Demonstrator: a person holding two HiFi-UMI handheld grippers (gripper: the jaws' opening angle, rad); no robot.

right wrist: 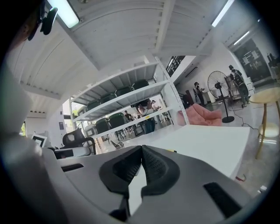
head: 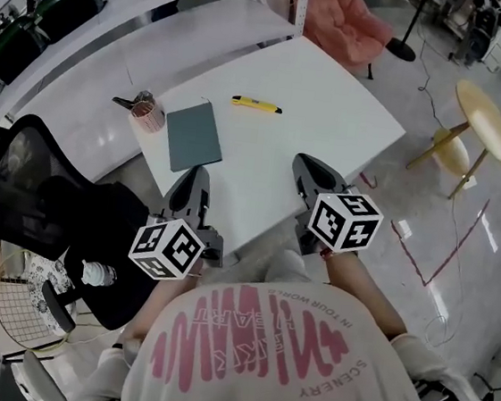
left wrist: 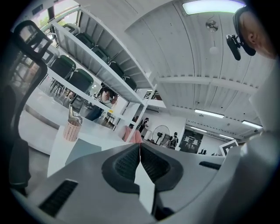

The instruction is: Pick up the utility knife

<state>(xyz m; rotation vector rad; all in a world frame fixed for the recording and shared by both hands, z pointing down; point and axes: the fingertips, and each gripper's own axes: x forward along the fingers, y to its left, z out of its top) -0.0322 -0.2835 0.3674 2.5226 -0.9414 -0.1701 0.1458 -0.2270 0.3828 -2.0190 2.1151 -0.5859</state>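
A yellow utility knife [head: 256,105] lies on the white table [head: 331,123], toward its far side. My left gripper [head: 193,180] hangs over the table's near left edge, jaws shut on nothing, tips meeting in the left gripper view [left wrist: 140,146]. My right gripper [head: 306,168] is over the near right part of the table, also shut and empty, tips touching in the right gripper view [right wrist: 141,148]. Both grippers point level toward the knife from well short of it. A sliver of yellow shows just past the right jaw [right wrist: 173,151].
A grey-green notebook [head: 194,136] lies on the table ahead of the left gripper. A pink pen cup [head: 149,115] with scissors stands at the table's left edge. A black office chair [head: 44,199] is at the left, a round wooden stool [head: 480,122] at the right, shelving [head: 147,4] behind.
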